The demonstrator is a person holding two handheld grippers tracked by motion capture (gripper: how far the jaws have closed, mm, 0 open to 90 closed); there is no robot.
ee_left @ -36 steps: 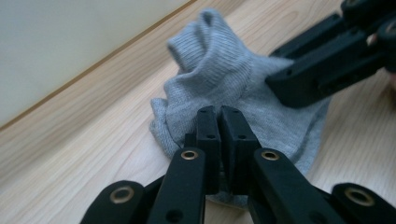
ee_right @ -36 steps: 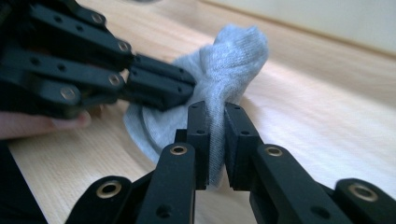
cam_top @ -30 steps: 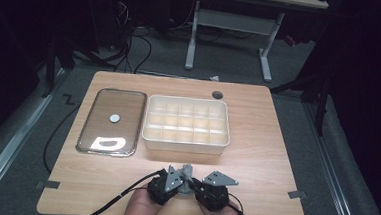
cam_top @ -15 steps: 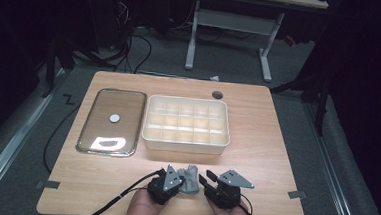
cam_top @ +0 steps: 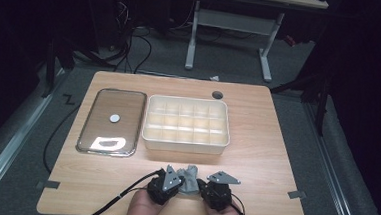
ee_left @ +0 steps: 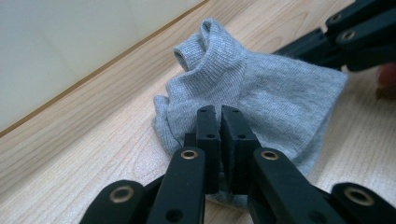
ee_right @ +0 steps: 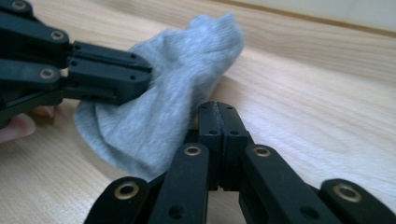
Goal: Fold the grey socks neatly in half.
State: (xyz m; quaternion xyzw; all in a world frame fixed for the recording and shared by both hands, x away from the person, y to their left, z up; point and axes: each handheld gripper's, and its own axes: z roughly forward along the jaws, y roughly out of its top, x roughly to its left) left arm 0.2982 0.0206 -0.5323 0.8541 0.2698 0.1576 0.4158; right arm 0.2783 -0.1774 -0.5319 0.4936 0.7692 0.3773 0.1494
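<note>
We see the left gripper [ee_left: 220, 116] clamped on a grey sock [ee_left: 261, 98] near the table's [cam_top: 275, 158] front edge. The right gripper [ee_right: 218, 112] has just closed, its jaws pressed together; whether it pinches cloth we cannot tell. The compartmented cream tray [cam_top: 186, 123] sits mid-table, its cells too small to read

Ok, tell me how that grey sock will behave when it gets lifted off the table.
The sock will probably sag: its ribbed knit is already bunched and folded between the left gripper and the right gripper. It looks light, a small thin piece of fabric. It seems unlikely to slip, since the knit looks matte and soft.
</note>
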